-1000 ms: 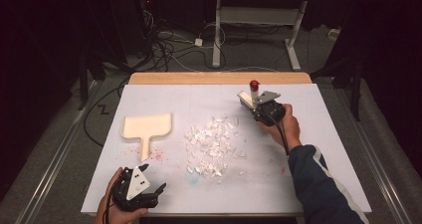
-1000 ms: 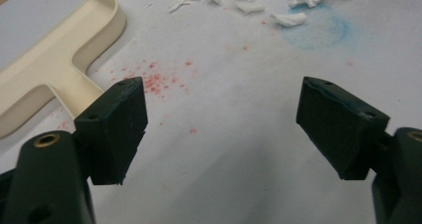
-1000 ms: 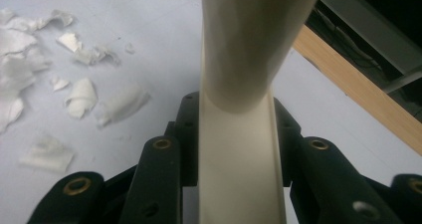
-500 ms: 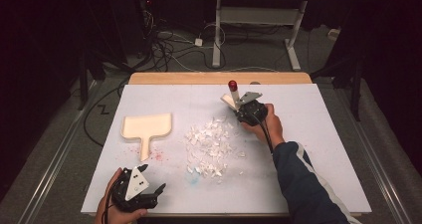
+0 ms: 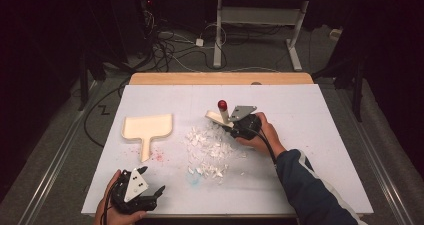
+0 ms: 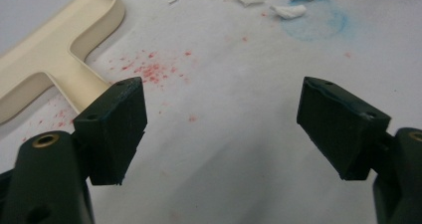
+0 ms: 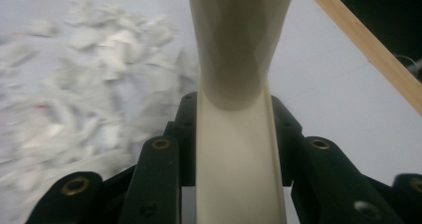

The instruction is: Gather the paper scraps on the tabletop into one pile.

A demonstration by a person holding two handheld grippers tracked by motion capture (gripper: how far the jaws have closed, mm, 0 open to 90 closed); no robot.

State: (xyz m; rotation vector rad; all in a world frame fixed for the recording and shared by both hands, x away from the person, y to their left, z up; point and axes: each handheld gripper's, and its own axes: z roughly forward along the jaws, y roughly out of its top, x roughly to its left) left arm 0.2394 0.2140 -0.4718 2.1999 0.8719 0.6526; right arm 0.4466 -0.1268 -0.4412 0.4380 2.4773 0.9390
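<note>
A cream brush (image 5: 220, 116) with a red-tipped handle is clamped by its handle in the closed right gripper (image 5: 239, 125) and set at the far edge of the paper scraps (image 5: 207, 147), seemingly for sweeping them toward the dustpan (image 5: 146, 129). The left gripper (image 5: 137, 192) is held wide open and empty near the table's (image 5: 300, 135) front edge.

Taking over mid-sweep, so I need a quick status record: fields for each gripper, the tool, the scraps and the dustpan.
right gripper: shut on brush handle, at right edge of the scraps
brush: cream, red-tipped handle
left gripper: open, holds nothing, near front table edge
paper scraps: white, loose pile mid-table
dustpan: cream, flat on table, left of pile, unheld
table: white top, red and blue stains
</note>
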